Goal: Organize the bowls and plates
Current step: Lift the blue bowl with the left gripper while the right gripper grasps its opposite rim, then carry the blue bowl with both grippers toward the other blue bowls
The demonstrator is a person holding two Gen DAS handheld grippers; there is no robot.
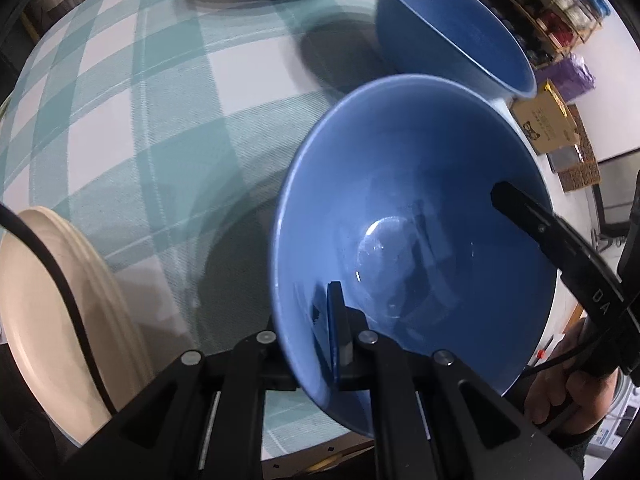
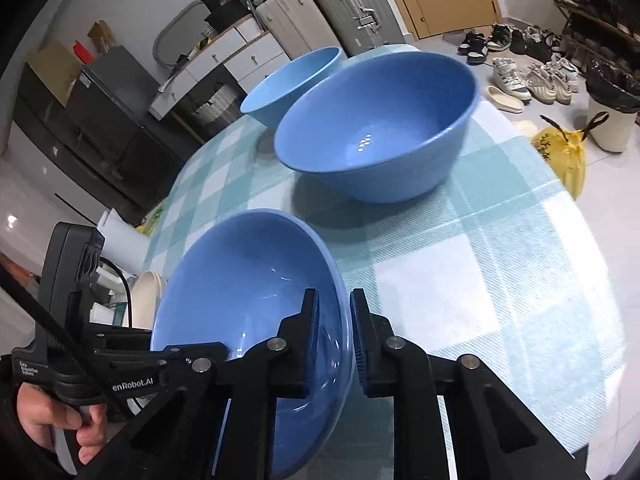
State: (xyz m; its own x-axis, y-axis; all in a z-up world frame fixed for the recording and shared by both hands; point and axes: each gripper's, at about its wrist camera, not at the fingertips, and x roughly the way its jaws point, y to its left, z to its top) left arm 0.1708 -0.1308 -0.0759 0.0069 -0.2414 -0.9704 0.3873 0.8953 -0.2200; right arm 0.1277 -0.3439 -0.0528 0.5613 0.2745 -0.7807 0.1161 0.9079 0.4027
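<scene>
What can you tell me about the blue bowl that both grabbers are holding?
The blue bowl is round, deep and glossy, maybe glazed ceramic or plastic, with glints of light inside. It is empty. It is tilted on its side above the checked tablecloth, its opening facing toward the other bowls. The left gripper pinches its rim, one finger inside and one outside. The right gripper straddles the opposite rim, pressing on the wall. Nothing else visibly touches it.

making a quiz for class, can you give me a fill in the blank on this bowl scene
1. The bowls on the table are all ____ in colour.
2. Both tongs grip the rim of the same tilted ____.
3. The checked tablecloth is white and ____.
4. The cream ____ sit stacked at the table edge.

Missing words: blue; bowl; teal; plates
</scene>
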